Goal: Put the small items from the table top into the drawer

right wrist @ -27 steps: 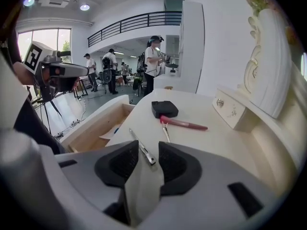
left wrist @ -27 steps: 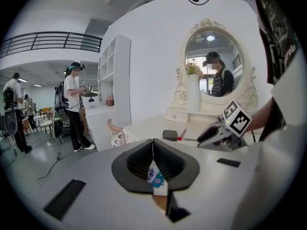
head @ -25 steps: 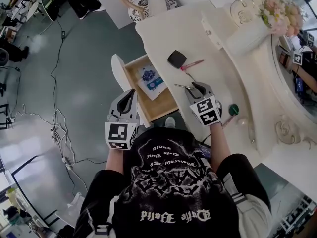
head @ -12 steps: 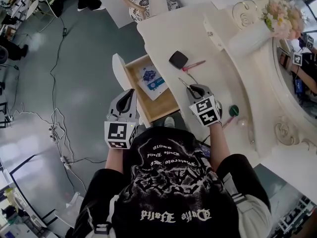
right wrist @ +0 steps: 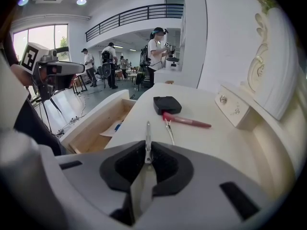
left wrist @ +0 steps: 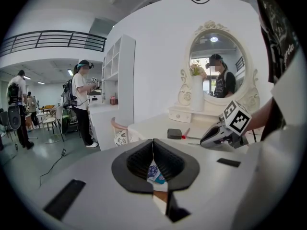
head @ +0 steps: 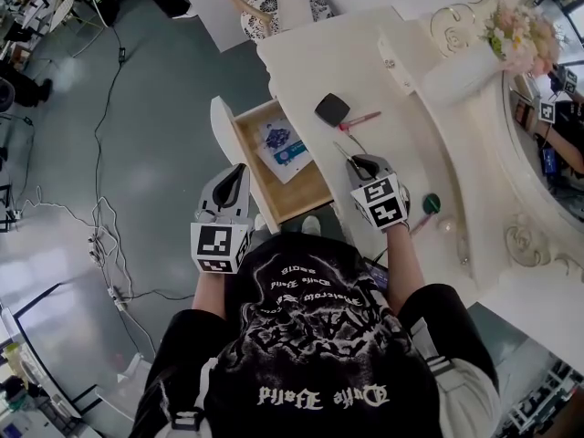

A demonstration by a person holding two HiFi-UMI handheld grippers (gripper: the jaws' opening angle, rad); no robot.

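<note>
A thin silver hair clip stands on edge between the pads of my right gripper, whose jaws are closing on it, low over the white dressing table. In the head view the clip pokes out ahead of the right gripper. A second silver clip, a red pen and a black compact lie further along the table. The wooden drawer stands pulled out, with a blue-printed card inside. My left gripper hovers shut and empty at the drawer's near left corner.
A small green round item lies on the table to the right of my right hand. A white vase of flowers and a small jewellery box stand by the mirror. A chair sits beyond the table. Cables trail over the floor.
My right gripper's jaws came together on the silver clip that lay just ahead of them. The left gripper has hardly moved.
</note>
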